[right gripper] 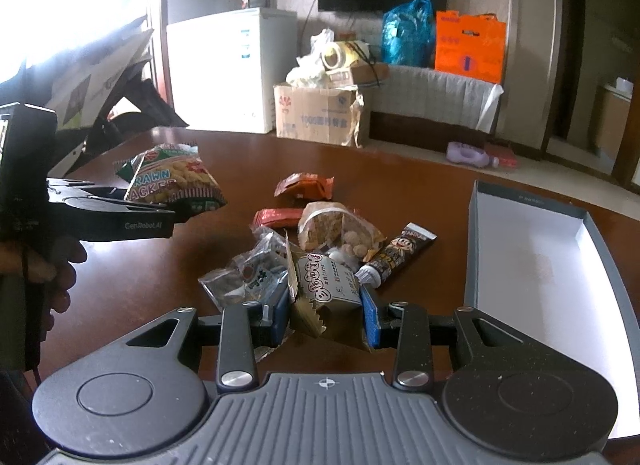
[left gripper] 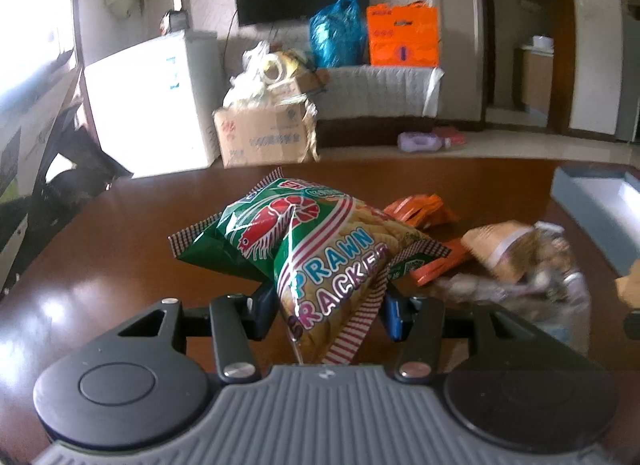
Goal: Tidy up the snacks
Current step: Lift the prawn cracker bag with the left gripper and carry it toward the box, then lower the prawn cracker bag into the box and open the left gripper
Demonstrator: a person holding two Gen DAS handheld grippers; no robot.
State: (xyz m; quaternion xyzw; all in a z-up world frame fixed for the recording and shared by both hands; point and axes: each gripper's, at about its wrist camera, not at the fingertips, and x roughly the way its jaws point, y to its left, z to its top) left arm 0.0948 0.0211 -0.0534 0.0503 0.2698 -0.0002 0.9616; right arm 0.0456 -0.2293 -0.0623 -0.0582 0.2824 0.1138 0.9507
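Left gripper (left gripper: 328, 317) pinches prawn cracker bag (left gripper: 304, 249) by one slack corner, right gripper (right gripper: 326, 315) clamps gold packet (right gripper: 326, 289); either may slip before reaching box (right gripper: 532, 249).

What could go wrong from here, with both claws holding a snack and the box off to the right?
1. The left claw pinches the prawn cracker bag by one end; most of it hangs forward and could slip out or get crushed.
2. The right claw grips a small gold-edged packet right at the snack pile, so lifting may drag neighbours along.
3. Both heading for the open box could collide.
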